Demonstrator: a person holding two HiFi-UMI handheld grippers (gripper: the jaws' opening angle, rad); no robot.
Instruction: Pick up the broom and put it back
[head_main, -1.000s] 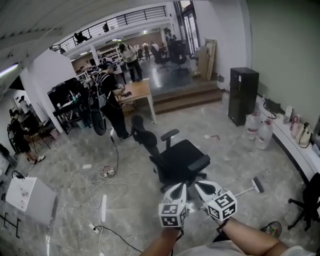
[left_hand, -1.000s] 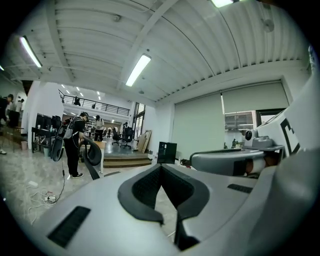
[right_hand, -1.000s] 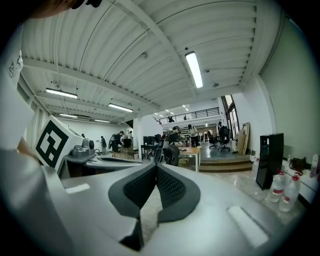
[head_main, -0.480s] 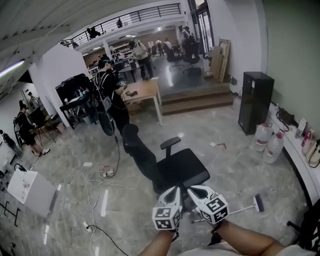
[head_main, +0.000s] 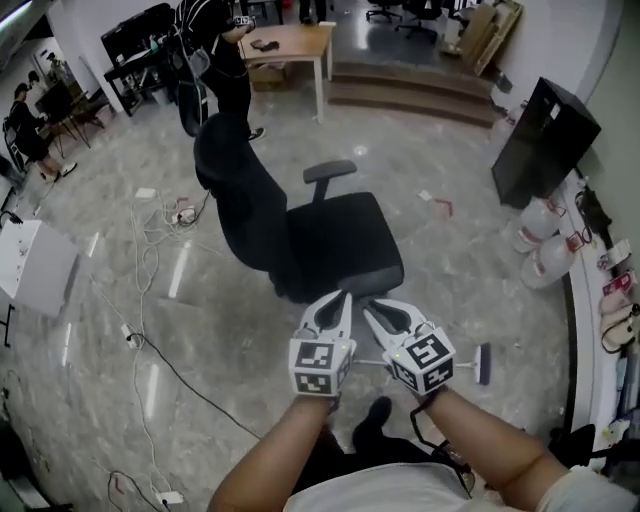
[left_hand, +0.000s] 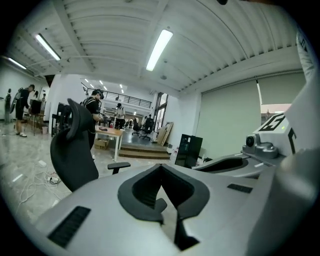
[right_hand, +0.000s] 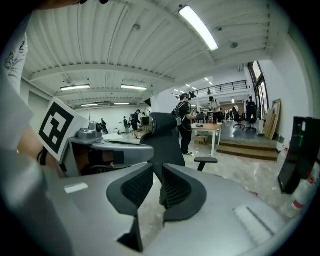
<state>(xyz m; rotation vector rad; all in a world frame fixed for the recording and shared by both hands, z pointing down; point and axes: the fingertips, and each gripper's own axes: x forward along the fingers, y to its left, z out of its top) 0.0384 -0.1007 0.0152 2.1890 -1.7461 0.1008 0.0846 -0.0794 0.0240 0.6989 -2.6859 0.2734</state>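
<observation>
Change: left gripper (head_main: 338, 303) and right gripper (head_main: 378, 310) now sit closer to the black office chair (head_main: 330, 240) than a second ago. The right jaws have just been opening, with nothing between them.
Broom (head_main: 478, 362): flat on the floor (head_main: 200, 330), brush head right of the right gripper, handle passing under both marker cubes — untouched.
Right gripper (right_hand: 157, 172): jaws a narrow slit apart, empty, aimed at the chair back.
Left gripper (left_hand: 161, 167): jaws clenched together, empty.
Head view only: the broom and the water bottles (head_main: 540, 225) by the right wall.
Gripper views only: ceiling strip lights (left_hand: 159, 49) — neither shows the broom.
</observation>
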